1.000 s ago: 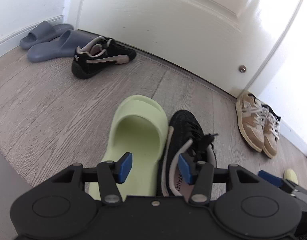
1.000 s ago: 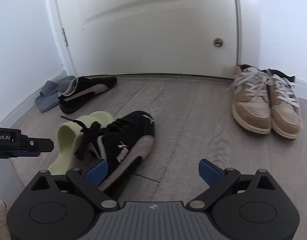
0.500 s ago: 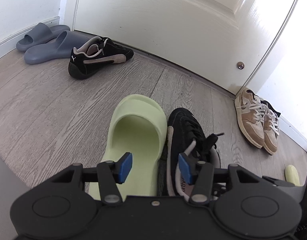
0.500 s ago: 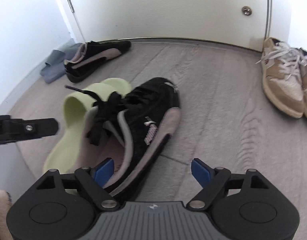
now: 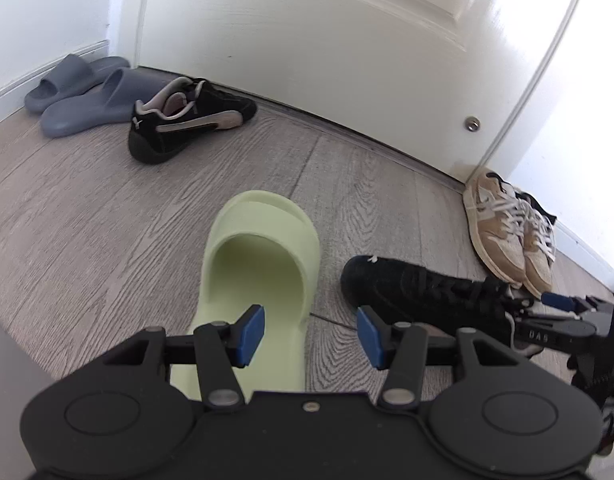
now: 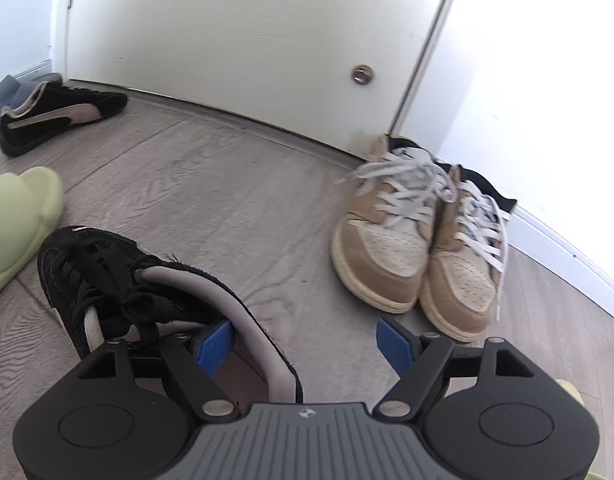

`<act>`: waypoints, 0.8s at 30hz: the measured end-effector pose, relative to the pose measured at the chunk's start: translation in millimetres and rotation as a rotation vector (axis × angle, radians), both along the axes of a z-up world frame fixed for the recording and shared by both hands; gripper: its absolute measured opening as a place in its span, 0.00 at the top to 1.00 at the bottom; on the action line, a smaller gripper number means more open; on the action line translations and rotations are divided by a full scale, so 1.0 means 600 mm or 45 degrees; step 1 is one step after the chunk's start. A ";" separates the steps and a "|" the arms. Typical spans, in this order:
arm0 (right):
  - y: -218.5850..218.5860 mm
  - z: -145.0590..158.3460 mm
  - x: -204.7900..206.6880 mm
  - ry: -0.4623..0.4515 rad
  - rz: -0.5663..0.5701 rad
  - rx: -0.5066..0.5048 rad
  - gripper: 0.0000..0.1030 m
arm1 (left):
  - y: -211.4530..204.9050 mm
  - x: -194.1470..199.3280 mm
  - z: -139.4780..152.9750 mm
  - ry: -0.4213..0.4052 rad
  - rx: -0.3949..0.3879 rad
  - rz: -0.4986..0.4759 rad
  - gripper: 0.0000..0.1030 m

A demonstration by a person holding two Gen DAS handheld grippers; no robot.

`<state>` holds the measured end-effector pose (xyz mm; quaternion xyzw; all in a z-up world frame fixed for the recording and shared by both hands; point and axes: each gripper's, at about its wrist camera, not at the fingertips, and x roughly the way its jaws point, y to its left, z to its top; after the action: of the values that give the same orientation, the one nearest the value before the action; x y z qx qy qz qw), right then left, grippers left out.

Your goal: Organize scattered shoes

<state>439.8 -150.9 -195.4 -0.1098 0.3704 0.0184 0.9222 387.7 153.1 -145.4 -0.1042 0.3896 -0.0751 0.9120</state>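
Nearest in the left wrist view, the left gripper (image 5: 310, 334) hangs low over the wood-look floor (image 5: 87, 216) with its blue pads spread apart and nothing between them; its left pad sits over the heel end of a pale green slide (image 5: 259, 292) that lies flat and points toward the door. Just to the right of the slide, and apart from it, lies a black sneaker (image 5: 419, 292), toe toward the slide. In the right wrist view the right gripper (image 6: 307, 346) is at that sneaker's heel: the jaws stand wide, the left pad is down inside the shoe opening against the grey collar lining, and the right pad is outside over bare floor, so the collar wall sits between the pads without being pinched. The black laces lie loose over the tongue. Beyond it on the right, a pair of tan sneakers (image 6: 419, 248) with white laces stands side by side, the two shoes touching, near the corner where the white door (image 6: 227, 28) meets the wall. Farther left along the door's foot lies the second black sneaker (image 5: 187, 120), and just beside it, by the baseboard, a pair of grey-blue slides (image 5: 79, 96).
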 end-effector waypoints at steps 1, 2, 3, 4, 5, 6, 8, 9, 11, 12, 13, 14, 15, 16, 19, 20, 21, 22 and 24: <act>-0.015 0.003 -0.005 0.001 -0.004 0.062 0.23 | -0.011 0.001 0.004 -0.017 0.034 -0.051 0.49; -0.030 0.006 -0.010 0.002 -0.007 0.126 0.23 | -0.024 0.003 0.009 -0.042 0.079 -0.117 0.49; -0.051 0.011 -0.017 0.009 -0.004 0.220 0.23 | -0.040 0.007 0.014 -0.075 0.137 -0.200 0.48; -0.072 0.014 -0.026 0.018 0.001 0.312 0.22 | -0.053 0.010 0.018 -0.105 0.188 -0.277 0.45; -0.084 0.017 -0.033 0.021 0.002 0.362 0.22 | -0.067 0.017 0.020 -0.135 0.234 -0.370 0.42; -0.103 0.020 -0.046 0.018 -0.013 0.420 0.21 | -0.083 0.025 0.020 -0.165 0.274 -0.469 0.35; -0.127 0.022 -0.067 0.017 -0.053 0.478 0.16 | -0.116 0.037 0.015 -0.206 0.322 -0.631 0.35; -0.140 0.022 -0.079 0.023 -0.064 0.499 0.16 | -0.136 0.046 0.008 -0.222 0.352 -0.728 0.35; -0.151 0.021 -0.094 0.035 -0.059 0.491 0.16 | -0.180 0.066 -0.014 -0.246 0.434 -0.935 0.35; -0.155 0.019 -0.101 0.039 -0.054 0.473 0.16 | -0.196 0.070 -0.025 -0.257 0.484 -0.999 0.35; -0.158 0.018 -0.107 0.043 -0.048 0.456 0.16 | -0.216 0.077 -0.040 -0.276 0.560 -1.070 0.35; -0.159 0.015 -0.114 0.052 -0.042 0.417 0.16 | -0.233 0.085 -0.054 -0.298 0.640 -1.125 0.34; -0.157 0.013 -0.120 0.061 -0.034 0.377 0.16 | -0.243 0.090 -0.061 -0.324 0.681 -1.157 0.33; -0.156 0.012 -0.123 0.069 -0.027 0.366 0.16 | -0.251 0.097 -0.066 -0.353 0.707 -1.193 0.27; -0.154 0.007 -0.127 0.095 -0.008 0.364 0.16 | -0.260 0.114 -0.067 -0.379 0.705 -1.261 0.21; -0.156 0.007 -0.126 0.105 -0.004 0.380 0.16 | -0.261 0.116 -0.068 -0.392 0.705 -1.294 0.21; -0.157 0.006 -0.125 0.109 0.001 0.397 0.16 | -0.262 0.114 -0.069 -0.422 0.723 -1.327 0.21; -0.158 0.006 -0.123 0.113 0.005 0.415 0.16 | -0.264 0.110 -0.071 -0.465 0.752 -1.370 0.21; -0.157 0.007 -0.117 0.110 0.008 0.438 0.16 | -0.268 0.104 -0.071 -0.528 0.806 -1.450 0.21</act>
<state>369.3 -245.2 -191.1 0.0493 0.4006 0.0892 0.9106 450.2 -7.9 -187.9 0.4053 0.2040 -0.4438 0.7727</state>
